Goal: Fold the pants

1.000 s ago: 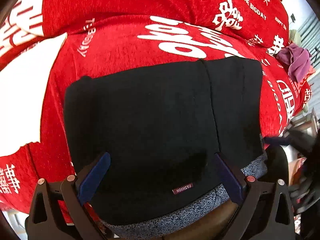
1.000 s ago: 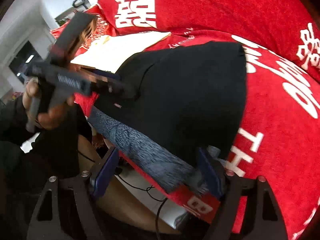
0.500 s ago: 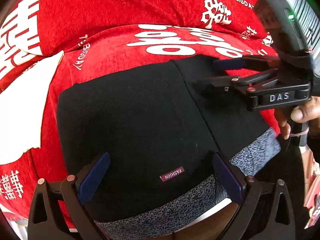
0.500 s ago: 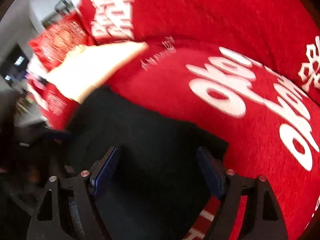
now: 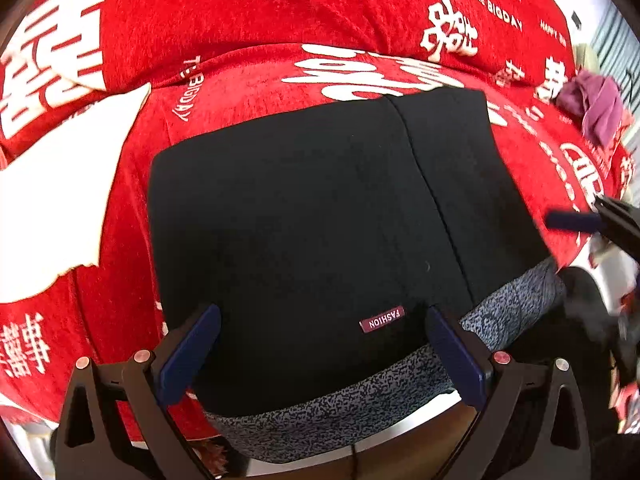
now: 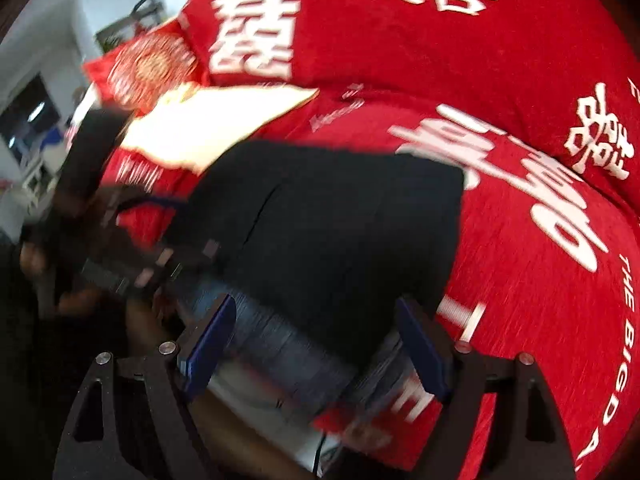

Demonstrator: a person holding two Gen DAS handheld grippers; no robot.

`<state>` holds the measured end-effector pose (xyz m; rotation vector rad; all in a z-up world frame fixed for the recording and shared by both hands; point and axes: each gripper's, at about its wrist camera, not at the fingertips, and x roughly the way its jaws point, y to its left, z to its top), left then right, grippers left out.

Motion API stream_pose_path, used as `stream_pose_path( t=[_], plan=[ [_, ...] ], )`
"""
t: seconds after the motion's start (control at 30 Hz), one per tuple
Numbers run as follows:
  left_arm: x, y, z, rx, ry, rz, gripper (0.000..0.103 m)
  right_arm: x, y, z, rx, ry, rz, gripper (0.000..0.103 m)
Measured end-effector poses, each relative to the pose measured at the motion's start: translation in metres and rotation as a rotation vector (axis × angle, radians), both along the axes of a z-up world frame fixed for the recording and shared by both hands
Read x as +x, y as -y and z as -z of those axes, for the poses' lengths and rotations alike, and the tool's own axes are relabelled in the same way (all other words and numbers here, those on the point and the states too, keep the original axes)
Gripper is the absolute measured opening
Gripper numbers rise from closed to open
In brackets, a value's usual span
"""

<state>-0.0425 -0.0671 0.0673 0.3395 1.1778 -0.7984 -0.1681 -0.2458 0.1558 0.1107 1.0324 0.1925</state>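
Observation:
The black pants (image 5: 320, 216) lie folded into a flat rectangle on the red sofa seat (image 5: 248, 92), their grey speckled waistband (image 5: 332, 412) hanging over the front edge. A small maroon label (image 5: 382, 319) sits near that band. My left gripper (image 5: 322, 338) hovers over the near part of the pants, jaws wide apart and nothing pinched. The right gripper (image 6: 316, 332) is open above the waistband corner of the pants (image 6: 344, 232); this view is blurred. One of its blue fingertips (image 5: 574, 220) shows at the right edge of the left wrist view.
A white cloth (image 5: 56, 196) lies on the seat left of the pants. A purple garment (image 5: 596, 100) is bunched at the far right end. The red backrest (image 5: 280, 4) with white lettering rises behind. A red patterned cushion (image 6: 148, 64) sits at the sofa's left end.
The right gripper reached over the pants' far right part half a second ago and has pulled back to the right edge. The left gripper shifted slightly; the pants lie unchanged.

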Motion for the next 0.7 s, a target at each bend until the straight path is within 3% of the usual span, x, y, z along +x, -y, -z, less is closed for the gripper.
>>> stream_pose_path(
  t=[0.17,0.27,0.3,0.43,0.57,0.63,0.7],
  plan=[
    [0.0,-0.018,-0.007,-0.099,-0.099,0.002,0.102,-0.022,-0.022,0.003,0.084,-0.008,-0.099,0.084],
    [-0.006,-0.018,0.007,-0.01,-0.066,0.026,0.102,-0.012,-0.013,0.044,0.094,-0.19,-0.05,0.084],
    [-0.009,-0.02,0.005,0.008,-0.047,0.026,0.102,-0.012,-0.009,0.05,0.115,-0.214,-0.037,0.084],
    [-0.008,-0.049,-0.012,-0.064,-0.078,0.003,0.102,-0.018,-0.013,0.032,0.081,-0.17,-0.048,0.084],
    [0.009,-0.069,-0.007,-0.095,-0.138,-0.08,0.102,-0.02,-0.015,0.009,0.078,-0.075,-0.066,0.084],
    [0.017,-0.063,0.01,-0.063,-0.196,-0.103,0.102,-0.014,-0.011,0.008,0.102,-0.036,-0.04,0.085],
    [0.019,-0.057,0.022,-0.004,-0.226,-0.108,0.102,-0.003,-0.002,0.027,0.065,-0.104,0.031,0.085]
  ],
)
